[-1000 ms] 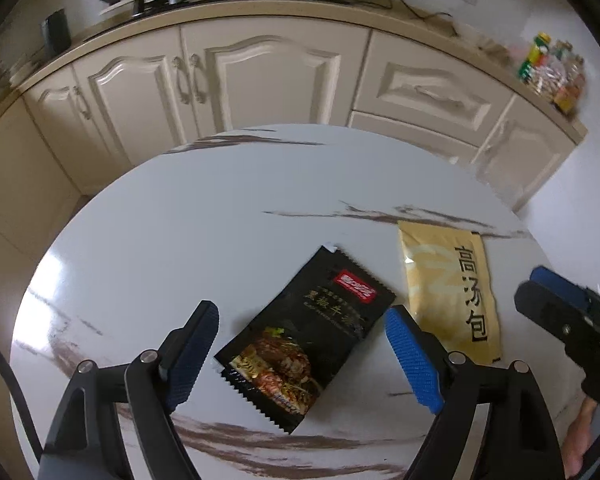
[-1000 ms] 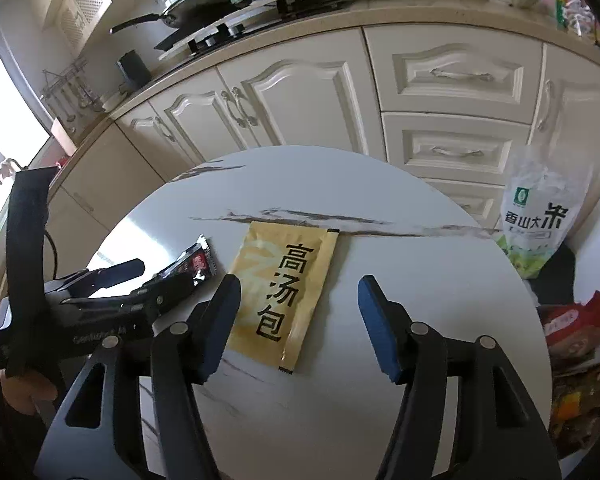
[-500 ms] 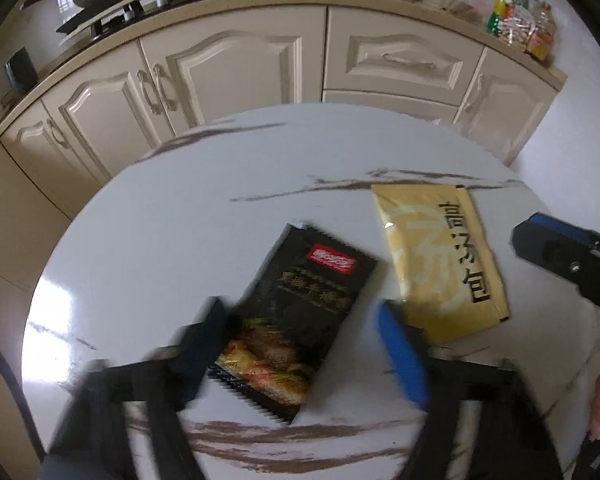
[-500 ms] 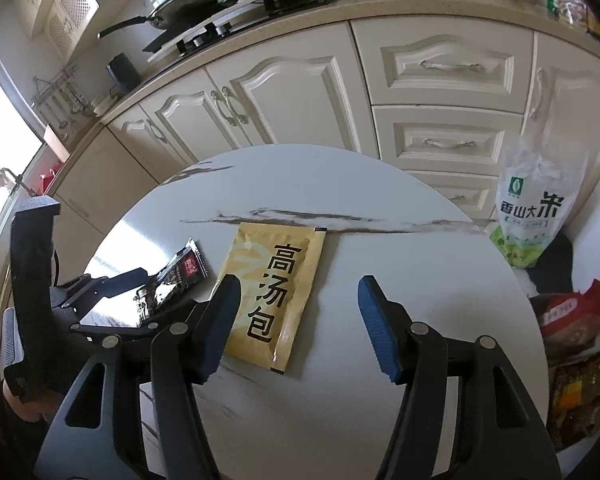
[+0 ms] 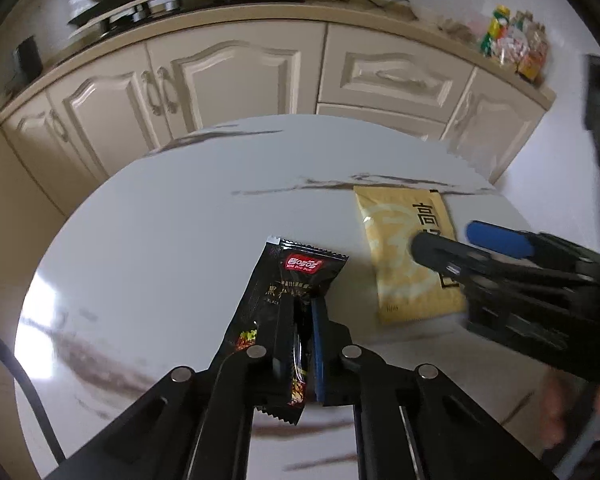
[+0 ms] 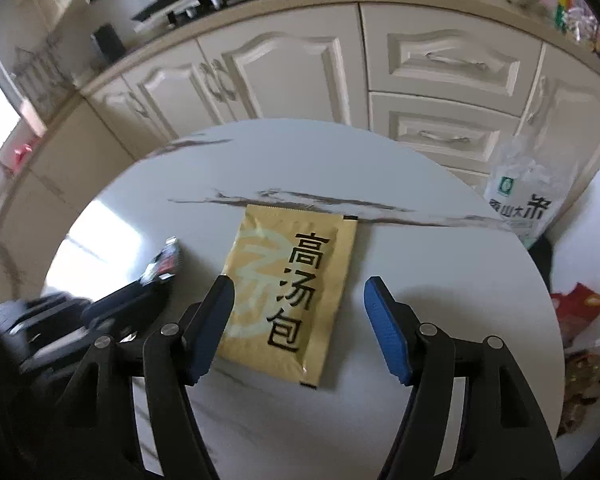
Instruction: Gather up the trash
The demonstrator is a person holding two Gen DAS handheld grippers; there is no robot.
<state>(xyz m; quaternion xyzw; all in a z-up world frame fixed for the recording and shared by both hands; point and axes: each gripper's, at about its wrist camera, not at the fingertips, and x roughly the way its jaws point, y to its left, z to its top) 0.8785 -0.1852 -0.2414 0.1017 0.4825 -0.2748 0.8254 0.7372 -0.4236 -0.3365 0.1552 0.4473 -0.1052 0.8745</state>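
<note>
- Pinching the black snack wrapper (image 5: 296, 276) between the blue pads of the left gripper (image 5: 302, 312), jaws clamped narrow on the foil, lower half of the pack crumpled between the fingers and the top end fanning out past the tips.
- Hard to tell from the blur whether the wrapper has fully left the white marble table (image 5: 160, 248); the tail end near the camera hangs below the fingers.
- Lifting well here probably means rising straight and steadily, keeping the squeeze firm: thin, slick foil, likely to slide out if the grip slackens or the move jerks.
- Worth watching the loose top flap so it does not catch the neighbouring yellow soup packet (image 6: 288, 292), which lies flat on the table just beside it.
- Hovering over that yellow packet, the right gripper (image 6: 300, 320), jaws opening, spread wider than the packet's width, pads clear of it on both sides, nothing held.
- For that pick, a low approach seems best, one pad slid to an edge, since a flat sachet gives little to bite.
- Pose: both grippers pitched steeply downward toward the tabletop, left one over the table's near middle, right one reaching in from the right side of the left view, fingers crossing above the packet's lower half.
- A blurred hand (image 5: 564, 412) visible behind the right tool.
</note>
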